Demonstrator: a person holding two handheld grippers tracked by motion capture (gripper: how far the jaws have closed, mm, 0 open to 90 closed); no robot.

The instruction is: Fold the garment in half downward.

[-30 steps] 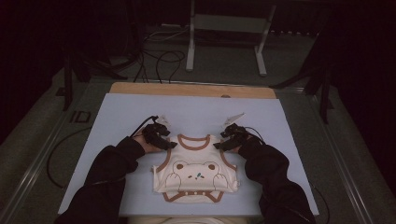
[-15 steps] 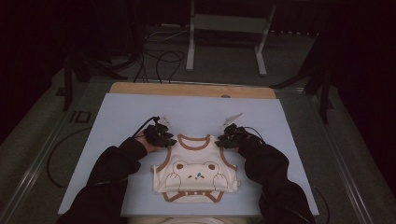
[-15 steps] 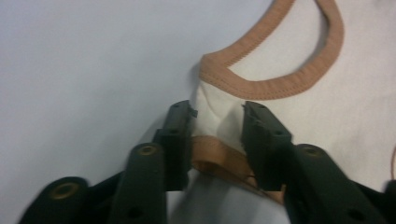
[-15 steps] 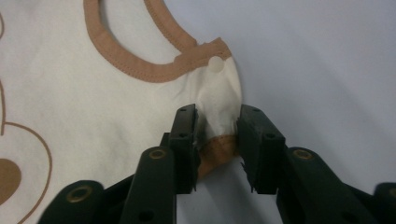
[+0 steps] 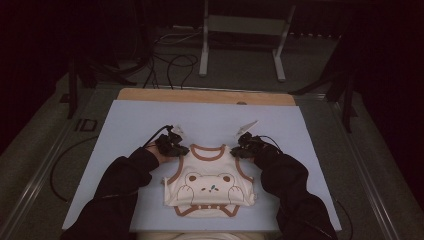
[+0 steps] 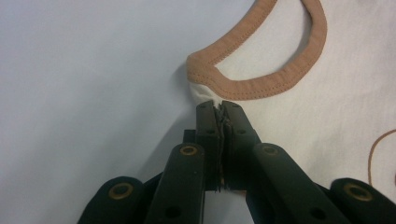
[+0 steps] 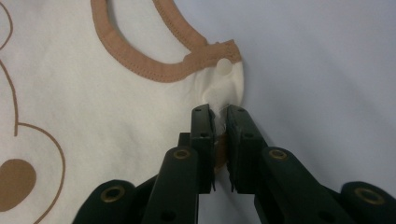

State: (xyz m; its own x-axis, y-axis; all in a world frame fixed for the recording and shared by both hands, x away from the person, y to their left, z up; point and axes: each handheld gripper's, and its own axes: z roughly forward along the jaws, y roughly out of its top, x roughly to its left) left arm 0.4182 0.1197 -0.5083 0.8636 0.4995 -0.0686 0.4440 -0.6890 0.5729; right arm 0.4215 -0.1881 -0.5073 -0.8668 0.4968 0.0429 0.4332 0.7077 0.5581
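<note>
Both grippers shifted slightly inward toward garment (image 5: 209, 182) since earlier frames. Cream bodysuit with brown trim and bear print laid flat on pale blue mat (image 5: 130, 125), near its front edge. Left gripper (image 6: 218, 108) clamped on garment's shoulder tab; right gripper (image 7: 218, 112) clamped on opposite shoulder tab beside snap (image 7: 224, 66). Fabric between jaws partly hidden. Bear print cut off in gripper views. No legible writing.

Dim room, grey floor (image 5: 310, 75) behind the pale blue counter (image 5: 210, 117), metal stand (image 5: 243, 37) and loose black cables (image 5: 165, 60) beyond its wooden far edge (image 5: 205, 96).
</note>
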